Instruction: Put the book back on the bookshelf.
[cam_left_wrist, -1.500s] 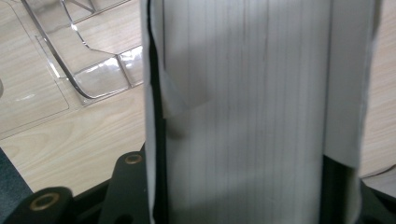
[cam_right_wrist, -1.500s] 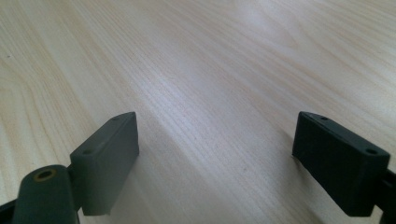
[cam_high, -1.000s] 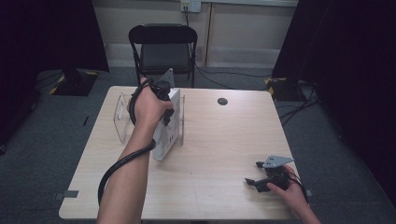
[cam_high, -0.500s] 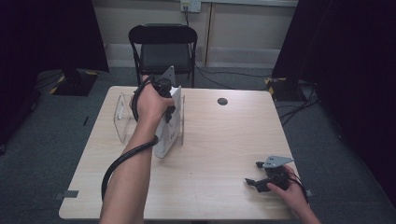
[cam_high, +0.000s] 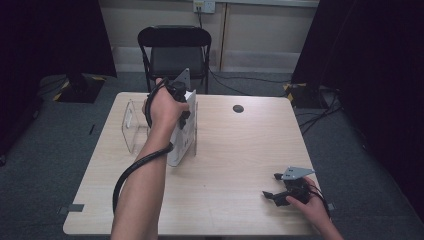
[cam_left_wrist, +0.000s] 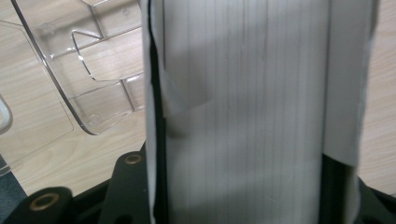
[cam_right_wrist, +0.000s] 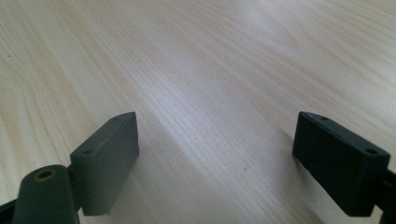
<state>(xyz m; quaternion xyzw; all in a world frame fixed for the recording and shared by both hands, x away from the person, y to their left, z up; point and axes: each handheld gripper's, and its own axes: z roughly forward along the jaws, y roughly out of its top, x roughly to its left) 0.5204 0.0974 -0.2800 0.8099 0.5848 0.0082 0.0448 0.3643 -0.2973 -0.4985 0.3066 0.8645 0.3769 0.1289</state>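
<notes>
item 1, far left: clear plastic stand (cam_high: 131, 125), upright on the table (cam_high: 240, 150), left half; seen close in the left gripper view (cam_left_wrist: 88, 88) as transparent walls w/ cut-outs, lying beside the book

item 2, just right of stand: white book (cam_high: 181, 137), thick, standing on its lower edge on the wood, tilted a bit, touching or v. near the stand; page block faces the left gripper cam (cam_left_wrist: 243, 116), cover edges either side

item 3, on top of book: left gripper (cam_high: 179, 102), held by the left hand (cam_high: 162, 110), pointing down; jaws clamped across the book's thickness, one each side, book held between them; cable loops down along the forearm

item 4, centre back: small dark round spot (cam_high: 238, 108) on tabletop, well apart from the book

item 5, behind table: black folding chair (cam_high: 175, 50)

item 6, near right corner: right gripper (cam_high: 272, 196) in the right hand (cam_high: 312, 207), low over bare wood; jaws wide apart, nothing between them; same in right gripper view (cam_right_wrist: 219, 158)
</notes>
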